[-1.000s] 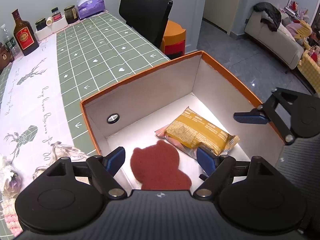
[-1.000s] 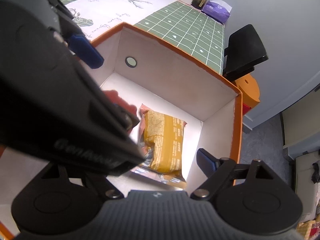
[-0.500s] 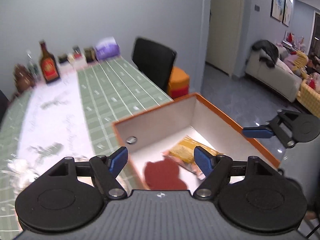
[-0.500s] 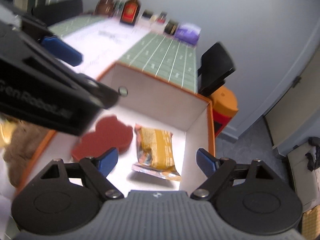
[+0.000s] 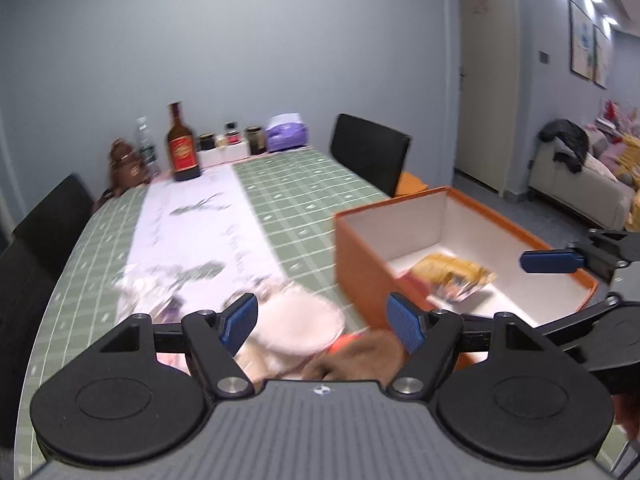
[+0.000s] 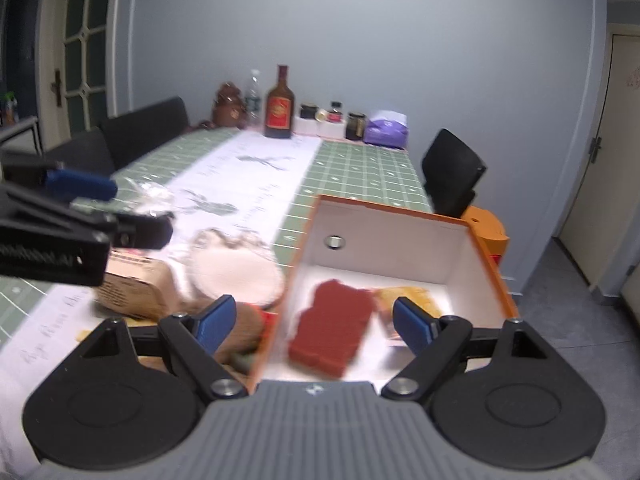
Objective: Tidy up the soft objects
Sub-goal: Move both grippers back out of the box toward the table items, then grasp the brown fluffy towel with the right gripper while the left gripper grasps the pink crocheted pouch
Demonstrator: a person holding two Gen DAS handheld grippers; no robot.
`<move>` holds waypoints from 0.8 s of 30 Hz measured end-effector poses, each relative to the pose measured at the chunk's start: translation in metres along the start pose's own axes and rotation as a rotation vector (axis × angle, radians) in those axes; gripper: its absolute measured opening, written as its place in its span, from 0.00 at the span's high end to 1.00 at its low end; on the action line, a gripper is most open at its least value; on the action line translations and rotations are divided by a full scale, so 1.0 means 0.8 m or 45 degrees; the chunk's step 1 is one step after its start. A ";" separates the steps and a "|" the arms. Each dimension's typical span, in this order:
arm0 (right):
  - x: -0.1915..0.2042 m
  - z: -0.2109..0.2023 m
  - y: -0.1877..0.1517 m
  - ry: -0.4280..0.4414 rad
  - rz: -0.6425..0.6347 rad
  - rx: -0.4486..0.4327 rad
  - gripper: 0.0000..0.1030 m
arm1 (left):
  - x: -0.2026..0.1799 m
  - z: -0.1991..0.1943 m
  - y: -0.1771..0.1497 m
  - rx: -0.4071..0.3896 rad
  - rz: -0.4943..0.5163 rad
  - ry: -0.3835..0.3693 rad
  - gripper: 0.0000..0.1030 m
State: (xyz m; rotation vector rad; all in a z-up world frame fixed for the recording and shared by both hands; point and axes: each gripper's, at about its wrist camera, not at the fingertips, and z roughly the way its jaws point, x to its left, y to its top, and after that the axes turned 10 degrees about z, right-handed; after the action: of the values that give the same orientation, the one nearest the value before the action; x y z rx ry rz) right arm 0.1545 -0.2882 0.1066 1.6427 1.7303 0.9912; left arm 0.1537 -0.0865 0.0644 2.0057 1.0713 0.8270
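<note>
Two soft things already lie in the orange box (image 6: 486, 246): the red bear-shaped pad (image 6: 334, 330) nearest the right gripper (image 6: 316, 322), and the yellow snack packet (image 5: 454, 274) just beyond it against the far side. Several others wait on the table (image 5: 288, 196) left of the box: a brown plush piece (image 5: 356, 354) touching its outer wall, a round cream pad (image 6: 236, 270) and a tan paper-wrapped pack (image 6: 132, 284) beside it.

Risk lies in the crowding, I judge. The heap is packed tight and blurred in both views, so a hasty reach could pinch two items together or knock the box edge, and the two tools are near enough to collide.

Left gripper (image 5: 322, 318) has just been closing a little yet stands wide, empty, above the cream pad. Right gripper is spread wide too, nothing between its pads, straddling the box's near wall.
</note>
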 end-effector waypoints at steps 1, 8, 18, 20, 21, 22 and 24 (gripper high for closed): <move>0.008 -0.001 -0.005 0.017 0.007 -0.002 0.18 | 0.008 -0.003 -0.011 0.003 -0.025 0.015 0.16; 0.060 -0.011 -0.049 0.086 0.081 -0.029 0.19 | 0.052 -0.028 -0.085 -0.025 -0.190 0.121 0.16; 0.102 -0.004 -0.108 0.062 0.090 -0.037 0.31 | 0.075 -0.038 -0.174 0.035 -0.326 0.120 0.26; 0.111 0.001 -0.115 0.063 0.051 -0.042 0.32 | 0.075 -0.036 -0.184 0.062 -0.312 0.116 0.26; 0.115 0.003 -0.117 0.069 0.027 -0.045 0.32 | 0.075 -0.036 -0.186 0.071 -0.305 0.116 0.26; 0.119 0.006 -0.118 0.076 0.003 -0.045 0.32 | 0.074 -0.037 -0.189 0.075 -0.295 0.119 0.26; 0.124 0.014 -0.119 0.066 -0.031 -0.043 0.32 | 0.074 -0.037 -0.187 0.065 -0.272 0.113 0.26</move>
State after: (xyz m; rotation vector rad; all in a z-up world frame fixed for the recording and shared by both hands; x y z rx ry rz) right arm 0.0979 -0.1865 0.0329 1.5838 1.7536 1.0551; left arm 0.0948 0.0341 -0.0295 1.8699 1.3434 0.7877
